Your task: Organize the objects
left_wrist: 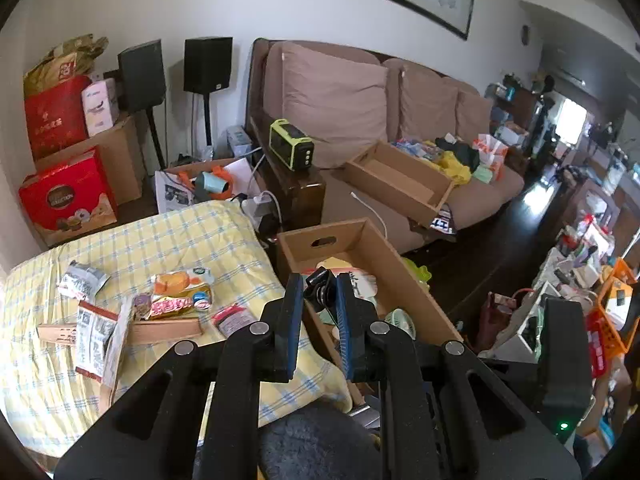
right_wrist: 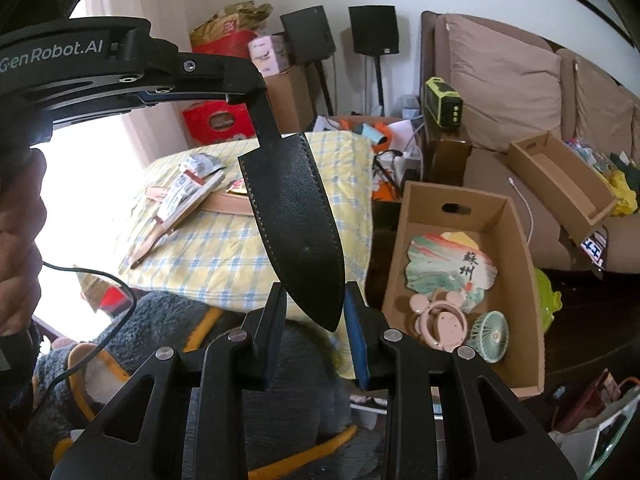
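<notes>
Black leather sheath [right_wrist: 294, 224] gripped at handle and tip between left gripper [right_wrist: 256, 120], marked "GenRobot.AI", and right gripper [right_wrist: 316, 332], above checked cushion's [right_wrist: 224, 248] near edge; cardboard box [right_wrist: 520, 280] alongside, fan inside reading "蘇州".

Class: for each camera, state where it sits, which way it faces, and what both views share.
Left wrist: on the left gripper, facing down across yellow bedding toward the sofa; its own fingers show.
Right wrist: on the right gripper, facing likewise; the left gripper and hand show.
Shared: black sheathed tool, cardboard box, sofa.
</notes>
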The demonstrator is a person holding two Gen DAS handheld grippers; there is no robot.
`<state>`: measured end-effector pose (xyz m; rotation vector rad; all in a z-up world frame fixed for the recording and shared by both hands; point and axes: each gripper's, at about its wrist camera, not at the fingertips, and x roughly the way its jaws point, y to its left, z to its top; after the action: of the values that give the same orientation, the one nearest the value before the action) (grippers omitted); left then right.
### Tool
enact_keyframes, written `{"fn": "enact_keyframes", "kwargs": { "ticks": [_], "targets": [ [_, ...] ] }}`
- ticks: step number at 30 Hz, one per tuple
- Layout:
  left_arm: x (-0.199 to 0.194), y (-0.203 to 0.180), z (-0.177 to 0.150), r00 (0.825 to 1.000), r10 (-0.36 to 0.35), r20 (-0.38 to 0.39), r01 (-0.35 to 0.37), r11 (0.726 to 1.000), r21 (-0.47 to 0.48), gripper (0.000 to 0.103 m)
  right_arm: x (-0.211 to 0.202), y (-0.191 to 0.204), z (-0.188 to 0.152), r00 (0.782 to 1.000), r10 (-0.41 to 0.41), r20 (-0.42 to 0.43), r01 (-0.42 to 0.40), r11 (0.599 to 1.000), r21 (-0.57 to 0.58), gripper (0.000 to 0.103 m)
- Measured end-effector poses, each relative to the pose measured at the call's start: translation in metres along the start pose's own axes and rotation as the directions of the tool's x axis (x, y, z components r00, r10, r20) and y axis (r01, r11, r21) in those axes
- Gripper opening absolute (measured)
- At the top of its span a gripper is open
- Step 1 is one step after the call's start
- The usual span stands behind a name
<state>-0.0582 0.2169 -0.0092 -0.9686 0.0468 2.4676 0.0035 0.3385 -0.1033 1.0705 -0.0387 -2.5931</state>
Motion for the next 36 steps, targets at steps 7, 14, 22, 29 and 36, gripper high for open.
{"fn": "enact_keyframes", "kwargs": {
  "ticks": [7,14,22,29,36],
  "targets": [
    [0.012,-0.015,0.004,1.000,-0.003,0.010,0.002,1.000,0.018,0.015,-0.006,-0.012,0.000,0.999,-0.045,0.014,0.045,0.999,0.011,0.028],
    [0.024,-0.030,0.007,0.999,-0.026,0.018,0.026,0.999,0.023,0.015,-0.010,-0.028,-0.002,0.996,-0.087,0.014,0.086,0.996,0.030,0.028],
    [0.037,-0.043,0.009,0.998,-0.054,0.010,0.054,0.998,0.027,0.015,-0.011,-0.047,-0.005,0.993,-0.116,0.006,0.116,0.992,0.057,0.028],
    [0.051,-0.050,0.008,0.998,-0.061,-0.002,0.061,0.998,0.036,0.015,-0.010,-0.059,-0.009,0.991,-0.131,-0.004,0.131,0.988,0.077,0.028],
    [0.067,-0.055,0.004,0.998,-0.060,-0.018,0.061,0.998,0.032,0.015,-0.003,-0.068,-0.015,0.991,-0.132,-0.025,0.134,0.986,0.098,0.028]
  ]
}}
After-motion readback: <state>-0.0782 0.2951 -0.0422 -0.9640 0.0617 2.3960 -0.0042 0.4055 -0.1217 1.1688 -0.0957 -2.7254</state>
